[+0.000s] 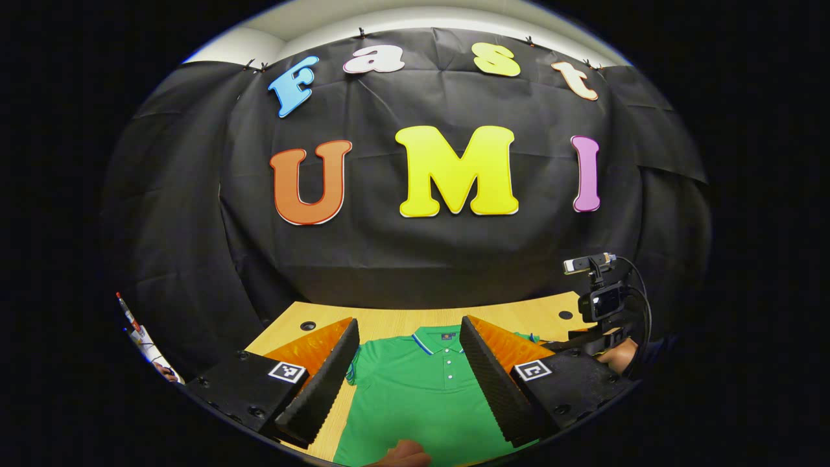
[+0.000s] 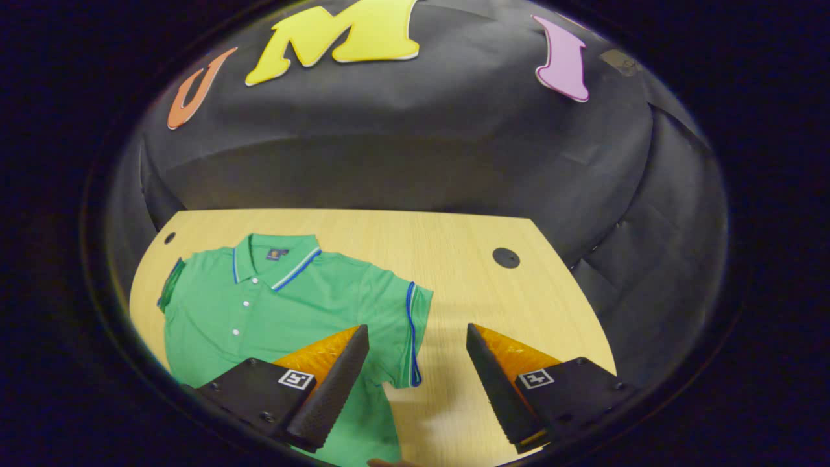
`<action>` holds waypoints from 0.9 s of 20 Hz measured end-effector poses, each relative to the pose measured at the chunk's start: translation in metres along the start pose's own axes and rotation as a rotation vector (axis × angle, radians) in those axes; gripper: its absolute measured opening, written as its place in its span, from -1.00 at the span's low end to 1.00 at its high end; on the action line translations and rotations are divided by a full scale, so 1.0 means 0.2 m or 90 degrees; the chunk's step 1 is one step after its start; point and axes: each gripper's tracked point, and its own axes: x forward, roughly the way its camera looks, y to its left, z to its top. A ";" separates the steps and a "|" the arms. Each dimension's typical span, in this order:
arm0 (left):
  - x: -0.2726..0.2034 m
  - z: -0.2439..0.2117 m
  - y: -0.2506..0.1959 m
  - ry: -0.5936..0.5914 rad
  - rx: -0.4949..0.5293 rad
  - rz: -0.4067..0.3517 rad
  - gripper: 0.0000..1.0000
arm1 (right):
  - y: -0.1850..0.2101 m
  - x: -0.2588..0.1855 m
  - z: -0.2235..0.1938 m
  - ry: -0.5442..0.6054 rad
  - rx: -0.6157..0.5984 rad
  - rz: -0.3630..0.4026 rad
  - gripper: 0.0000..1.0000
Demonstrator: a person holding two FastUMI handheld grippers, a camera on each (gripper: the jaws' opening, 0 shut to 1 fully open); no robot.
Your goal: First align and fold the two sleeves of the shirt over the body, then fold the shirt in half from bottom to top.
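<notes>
1. The green short-sleeved polo shirt of soft knit cloth (image 2: 285, 305) lies face up and flat on the pale wood-grain desk (image 2: 506, 311), collar toward the black cloth wall (image 2: 402, 162) and buttons showing down the placket.
2. In the right gripper view its right-hand sleeve with blue piping at the cuff (image 2: 405, 324) is spread out to the side, not laid over the body; the far sleeve (image 2: 172, 282) looks small and bunched at the desk's edge, and I cannot tell how it lies.
3. The body is at full length, so by my judgement both sleeve folds and the bottom-to-top fold are left to do.
4. The left tool (image 1: 410, 363) hangs above the chest with its ribbed fingers wide apart, holding nothing.
5. The right tool (image 2: 418, 370) hovers by the spread sleeve, likewise spread wide and holding nothing.
6. The desk is smooth, with round dark cable holes (image 2: 506, 257); the shirt's collar has white and blue stripes.
</notes>
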 end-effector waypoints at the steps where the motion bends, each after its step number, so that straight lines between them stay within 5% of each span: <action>1: 0.00 -0.01 0.01 0.004 -0.002 0.004 1.00 | 0.00 0.06 -0.02 0.011 -0.001 0.000 0.94; 10: -0.03 -0.11 0.06 0.052 -0.004 0.033 1.00 | -0.03 0.34 -0.07 0.068 0.022 0.018 0.82; 12: -0.04 -0.10 0.06 0.051 -0.001 0.038 1.00 | 0.02 0.36 -0.10 0.078 0.035 0.034 0.36; 14: -0.05 -0.12 0.04 0.055 0.000 0.041 1.00 | 0.04 0.36 -0.09 0.077 0.038 0.048 0.36; 15: -0.06 -0.12 0.04 0.057 0.000 0.042 1.00 | 0.04 0.37 -0.10 0.078 0.037 0.046 -0.02; 18: -0.07 -0.12 0.02 0.061 0.004 0.044 1.00 | 0.06 0.40 -0.11 0.074 0.028 0.048 -0.46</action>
